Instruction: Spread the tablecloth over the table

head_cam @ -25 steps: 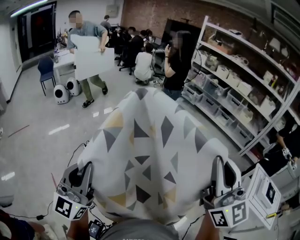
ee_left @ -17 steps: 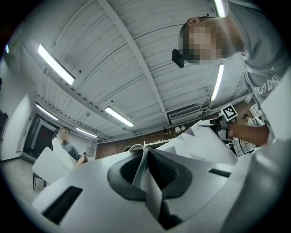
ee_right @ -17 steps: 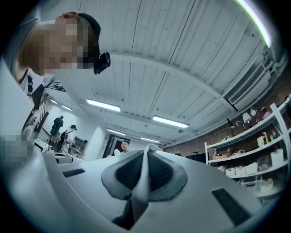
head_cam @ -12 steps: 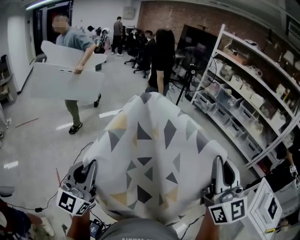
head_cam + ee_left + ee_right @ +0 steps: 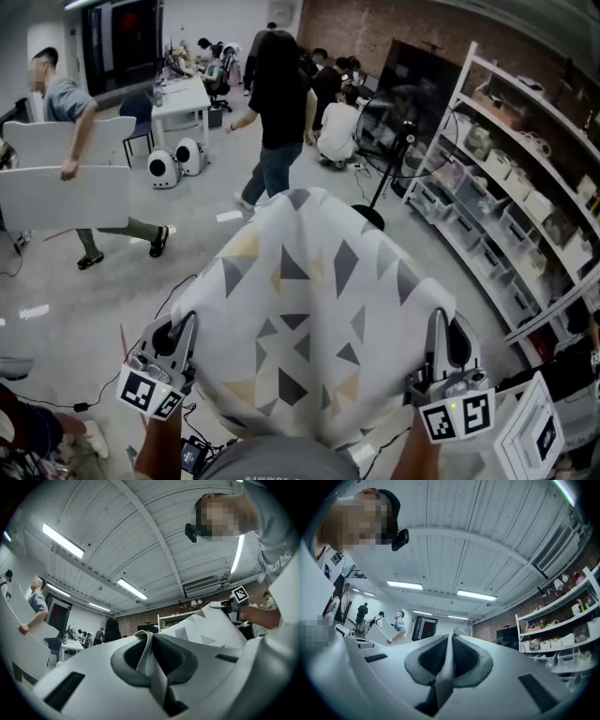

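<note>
At the left, the left gripper (image 5: 185, 323) tilts slightly upward, its jaws pressed shut on a thin fold of the tablecloth (image 5: 314, 300). The white, triangle-patterned cloth billows in mid-air between both hands. The right gripper (image 5: 438, 323) mirrors this, clamping the opposite edge. Only the gripper views show the pinched folds; only the head view shows the whole cloth and the shelving (image 5: 525, 187).

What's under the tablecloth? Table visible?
No table shows. The tablecloth hangs spread between the left gripper and right gripper, each shut on an edge. Only floor shows around it; whatever lies beneath is covered.
</note>
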A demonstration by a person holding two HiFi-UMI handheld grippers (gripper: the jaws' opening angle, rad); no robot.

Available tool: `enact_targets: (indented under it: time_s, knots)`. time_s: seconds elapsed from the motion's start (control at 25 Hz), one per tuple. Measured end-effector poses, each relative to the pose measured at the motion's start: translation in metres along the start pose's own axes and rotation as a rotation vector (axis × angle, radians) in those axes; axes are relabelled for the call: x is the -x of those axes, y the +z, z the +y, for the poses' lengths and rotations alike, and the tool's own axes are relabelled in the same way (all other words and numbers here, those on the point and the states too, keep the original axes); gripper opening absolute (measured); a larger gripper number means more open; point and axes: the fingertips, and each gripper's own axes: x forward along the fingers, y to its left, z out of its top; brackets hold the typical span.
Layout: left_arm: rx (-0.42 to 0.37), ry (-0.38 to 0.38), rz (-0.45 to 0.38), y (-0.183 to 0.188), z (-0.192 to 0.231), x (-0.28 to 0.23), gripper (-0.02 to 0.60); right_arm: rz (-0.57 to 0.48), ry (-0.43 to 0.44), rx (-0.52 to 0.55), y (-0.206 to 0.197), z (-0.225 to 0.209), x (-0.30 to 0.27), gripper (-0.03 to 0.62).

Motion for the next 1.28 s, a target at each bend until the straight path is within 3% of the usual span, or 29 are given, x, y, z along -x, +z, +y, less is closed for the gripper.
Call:
enact_targets:
  time_s: [0.32, 0.76, 1.28]
  knots:
    - [0.028, 0.031, 0.104, -0.058, 0.024, -0.069, 0.014, 0.073, -0.004, -0.051, -0.059, -0.057, -0.06, 0.026]
    - [0.134, 0.094, 0.34, -0.215, 0.046, -0.111, 0.015, 0.261, 0.01, -0.125, -0.208, -0.11, -0.117, 0.026]
    - [0.24, 0.183, 0.714, -0.422, 0.096, -0.139, 0.011, 0.637, 0.082, -0.2, -0.424, -0.143, -0.181, 0.026]
